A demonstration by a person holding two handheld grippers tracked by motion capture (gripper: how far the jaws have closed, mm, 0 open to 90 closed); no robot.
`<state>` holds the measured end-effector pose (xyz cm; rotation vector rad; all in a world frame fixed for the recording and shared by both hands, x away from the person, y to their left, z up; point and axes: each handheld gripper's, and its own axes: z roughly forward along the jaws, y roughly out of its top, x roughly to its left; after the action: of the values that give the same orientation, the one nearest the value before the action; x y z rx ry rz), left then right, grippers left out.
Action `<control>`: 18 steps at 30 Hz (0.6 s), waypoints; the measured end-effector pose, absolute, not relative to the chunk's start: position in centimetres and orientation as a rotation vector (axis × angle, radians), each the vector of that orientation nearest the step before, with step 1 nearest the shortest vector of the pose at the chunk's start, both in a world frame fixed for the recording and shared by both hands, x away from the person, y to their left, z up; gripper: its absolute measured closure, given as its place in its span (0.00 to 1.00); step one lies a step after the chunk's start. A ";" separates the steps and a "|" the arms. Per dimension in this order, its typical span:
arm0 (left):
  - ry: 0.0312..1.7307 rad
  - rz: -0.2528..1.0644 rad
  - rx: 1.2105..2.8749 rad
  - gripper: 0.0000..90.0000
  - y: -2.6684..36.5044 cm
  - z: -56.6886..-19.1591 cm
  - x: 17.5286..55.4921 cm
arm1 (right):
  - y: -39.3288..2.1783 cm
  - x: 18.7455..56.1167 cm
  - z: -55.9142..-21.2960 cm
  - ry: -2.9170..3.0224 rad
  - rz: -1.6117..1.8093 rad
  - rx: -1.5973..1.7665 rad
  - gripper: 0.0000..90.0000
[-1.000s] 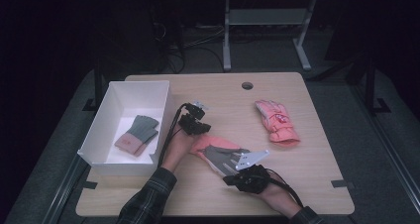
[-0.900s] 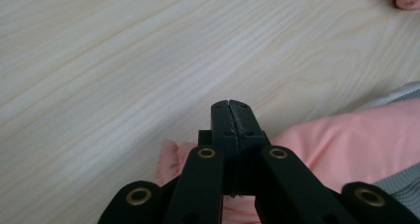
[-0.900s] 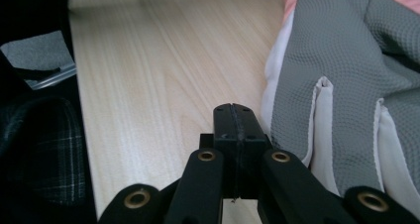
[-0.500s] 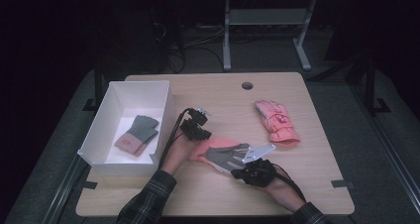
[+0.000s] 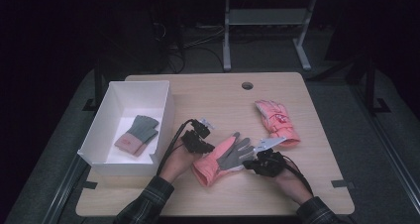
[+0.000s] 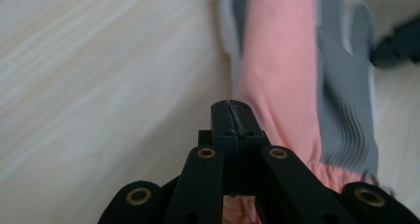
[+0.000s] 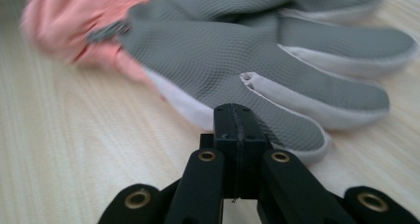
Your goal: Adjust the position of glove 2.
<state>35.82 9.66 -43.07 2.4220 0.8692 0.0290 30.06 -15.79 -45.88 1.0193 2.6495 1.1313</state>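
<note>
**Glove handling at the table: both grippers closed beside the palm-up glove**

Landmark: the white box [image 5: 106, 135] on the left part of the table [image 5: 317, 184].

Step in hand: the pink and grey glove [image 5: 223, 157] lies flat on the table, to the right of the box and apart from it, grey palm up. The left gripper [image 5: 204, 145] sits at its cuff side, between box and glove. Its jaws are pressed together with nothing visibly between them; the glove edge lies just beside the tips. The right gripper [image 5: 257, 160] sits at the finger end, on the far side of the glove from the box. Its jaws are likewise closed and empty, tips at the edge of the grey fingers.

Judgement: this looks like the approach before pickup. The next move calls for opening 1 or both pairs of jaws, pinching an edge of the glove, and carrying it toward the box.

Count: 3 gloves in all. 1 grey and pink glove [image 5: 137, 135] lies inside the box; 1 is at the grippers; 1 pink glove [image 5: 277, 121] lies farther right of the box. 1 box. 2 grippers.
</note>
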 end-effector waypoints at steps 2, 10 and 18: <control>0.869 0.005 2.402 1.00 9.7 -43.1 35.1 | -16.1 30.5 -45.9 2.638 1.143 1.035 1.00; 0.804 -0.100 2.392 1.00 9.6 -43.2 33.0 | -16.3 32.4 -45.9 2.595 1.131 1.063 1.00; 0.705 -0.162 2.402 1.00 7.1 -44.1 32.4 | -16.1 34.6 -45.9 2.539 1.119 1.089 1.00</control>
<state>32.44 7.11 -44.14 2.4024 0.7054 -0.1623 34.57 -16.09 -45.92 1.0893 2.5388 1.1186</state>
